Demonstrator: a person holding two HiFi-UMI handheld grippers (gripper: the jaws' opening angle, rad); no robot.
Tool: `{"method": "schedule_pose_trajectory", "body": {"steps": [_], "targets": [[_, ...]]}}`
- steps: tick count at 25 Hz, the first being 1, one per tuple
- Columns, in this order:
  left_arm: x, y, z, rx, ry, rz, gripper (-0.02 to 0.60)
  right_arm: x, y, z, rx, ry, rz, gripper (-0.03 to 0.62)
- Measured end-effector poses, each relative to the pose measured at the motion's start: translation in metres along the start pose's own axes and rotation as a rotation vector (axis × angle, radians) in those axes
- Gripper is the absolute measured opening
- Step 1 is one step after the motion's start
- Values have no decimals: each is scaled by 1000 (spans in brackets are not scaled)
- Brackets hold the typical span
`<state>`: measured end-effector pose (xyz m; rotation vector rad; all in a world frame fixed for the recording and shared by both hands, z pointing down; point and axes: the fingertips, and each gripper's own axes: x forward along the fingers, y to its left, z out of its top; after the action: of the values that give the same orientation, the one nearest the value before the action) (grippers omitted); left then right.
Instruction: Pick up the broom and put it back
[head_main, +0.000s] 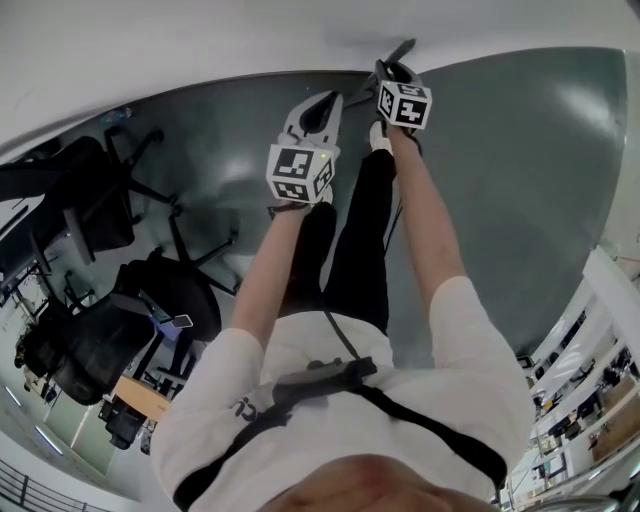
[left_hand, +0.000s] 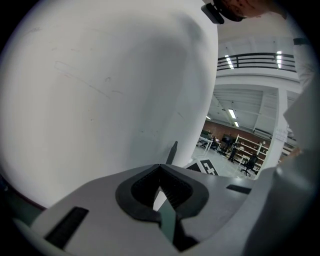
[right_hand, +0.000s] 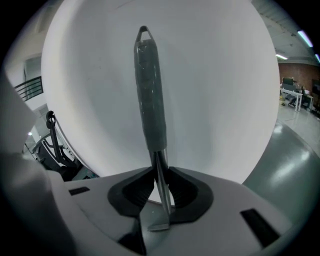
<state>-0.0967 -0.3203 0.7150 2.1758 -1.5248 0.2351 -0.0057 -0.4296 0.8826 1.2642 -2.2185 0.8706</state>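
The broom's grey handle (right_hand: 150, 90) stands upright against a white rounded wall (right_hand: 220, 80), a small loop at its top. My right gripper (right_hand: 160, 186) is shut on the thin metal shaft just below the grip sleeve, its dark pads pressing it from both sides. In the head view the right gripper (head_main: 396, 78) reaches the wall, and the handle's end (head_main: 402, 49) sticks out beyond it. The left gripper (head_main: 322, 108) hovers beside it, a little nearer to me. Its jaws meet with nothing between them (left_hand: 162, 197). The broom's head is hidden.
Black office chairs (head_main: 98, 205) and a second one (head_main: 150, 305) stand to the left on the grey-green floor (head_main: 520, 180). The white wall (left_hand: 100, 90) fills the space just ahead of both grippers. A railing and shelves show far right (left_hand: 250, 150).
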Motion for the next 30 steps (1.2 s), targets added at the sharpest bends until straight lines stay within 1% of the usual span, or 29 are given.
{"method": "schedule_pose_trajectory", "body": {"steps": [2, 6, 10, 13, 15, 18, 21, 26, 30], "targets": [[-5, 3, 1, -22, -3, 10, 12, -5, 7, -5, -27, 17, -2, 98], [-17, 3, 11, -24, -17, 15, 12, -30, 27, -13, -126, 42, 2, 97], [-32, 0, 22, -18, -25, 17, 12, -68, 47, -5, -225, 24, -51, 95], [-50, -3, 30, -12, -29, 11, 12, -100, 64, 6, -242, -19, -95, 95], [-63, -6, 39, -1, -40, 6, 12, -121, 73, 23, -243, -60, -118, 95], [-79, -8, 61, 21, -64, 2, 12, -155, 81, 62, -261, -131, -152, 95], [-97, -8, 84, 42, -92, 6, 12, -189, 92, 97, -241, -198, -167, 95], [-128, -15, 137, 75, -169, 8, 12, -248, 116, 157, -194, -349, -165, 95], [-160, -22, 184, 115, -230, 27, 12, -299, 147, 191, -179, -441, -149, 95]]}}
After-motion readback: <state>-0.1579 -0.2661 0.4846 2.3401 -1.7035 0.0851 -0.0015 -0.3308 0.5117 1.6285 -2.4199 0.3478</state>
